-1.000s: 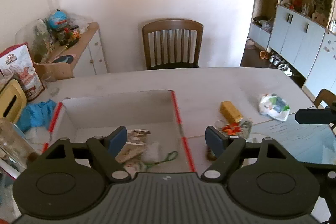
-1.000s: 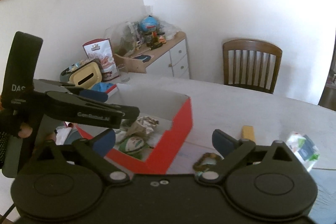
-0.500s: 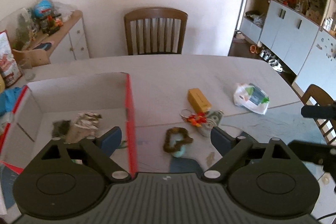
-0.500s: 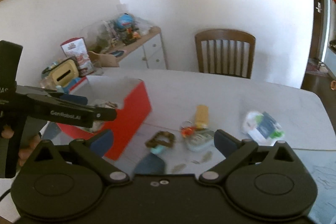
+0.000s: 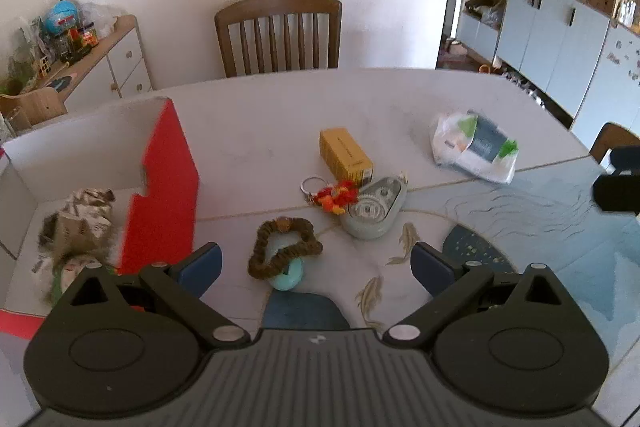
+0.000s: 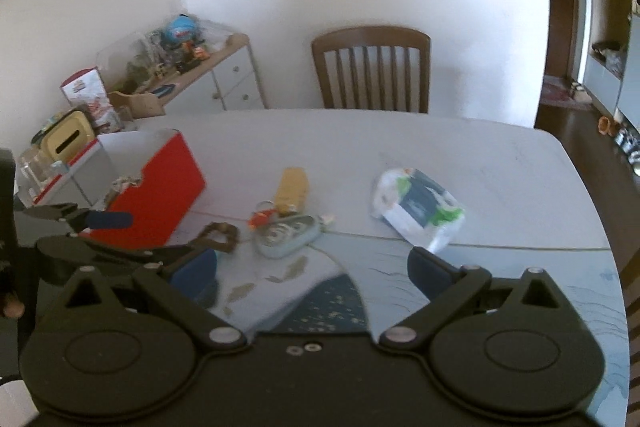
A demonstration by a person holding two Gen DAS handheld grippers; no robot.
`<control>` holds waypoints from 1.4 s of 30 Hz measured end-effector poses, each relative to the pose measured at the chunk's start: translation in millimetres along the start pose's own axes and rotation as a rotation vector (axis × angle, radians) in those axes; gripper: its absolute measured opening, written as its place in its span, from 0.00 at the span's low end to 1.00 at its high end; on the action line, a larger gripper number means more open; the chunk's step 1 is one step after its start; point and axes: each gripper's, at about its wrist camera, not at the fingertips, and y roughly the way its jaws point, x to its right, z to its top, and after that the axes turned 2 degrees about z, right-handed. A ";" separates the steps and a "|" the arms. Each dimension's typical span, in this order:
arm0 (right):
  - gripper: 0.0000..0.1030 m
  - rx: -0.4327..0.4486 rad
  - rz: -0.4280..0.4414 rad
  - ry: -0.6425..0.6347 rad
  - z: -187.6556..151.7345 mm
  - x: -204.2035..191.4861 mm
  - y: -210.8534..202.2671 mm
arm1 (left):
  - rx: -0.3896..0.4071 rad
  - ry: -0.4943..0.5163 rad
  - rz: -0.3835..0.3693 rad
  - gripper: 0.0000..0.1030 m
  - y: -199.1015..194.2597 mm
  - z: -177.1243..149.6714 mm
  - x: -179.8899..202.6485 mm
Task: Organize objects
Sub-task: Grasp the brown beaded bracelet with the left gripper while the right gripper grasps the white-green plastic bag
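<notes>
Two handheld grippers hang above a pale table [image 5: 280, 99] scattered with small household items. The left gripper [image 5: 316, 267] has its blue-padded jaws opening wide with nothing between them, and it points down at a brown scrunchie [image 5: 285, 247] that lies looped on top of a small turquoise object [image 5: 289, 278]. Just beyond the scrunchie sits a grey oval case [image 5: 374, 213] with round shapes in its top, and an orange and red keychain [image 5: 334, 194] with a metal ring rests against the case's left side. A yellow box [image 5: 346, 157] lies right behind the keychain, and a white plastic packet [image 5: 476, 147] with green and dark print lies well apart to the right. At the left stands an open box with red outer walls [image 5: 160, 187], holding crumpled paper and other small pieces on its white floor. The right gripper [image 6: 312, 267] is also spread and empty, aimed at the blue patterned part of the tablecloth [image 6: 500, 267] in front of the packet; its view is blurred, and shows the left gripper side-on at the frame's left edge, near the red box and over the scrunchie. A wooden chair [image 5: 280, 31] stands at the table's far side, with a cluttered white sideboard [image 5: 104, 63] along the wall to the left.
</notes>
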 end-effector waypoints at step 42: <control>0.74 -0.142 -0.105 -0.087 39.5 104.5 142.0 | -0.056 0.252 0.134 0.29 91.1 -3.7 21.3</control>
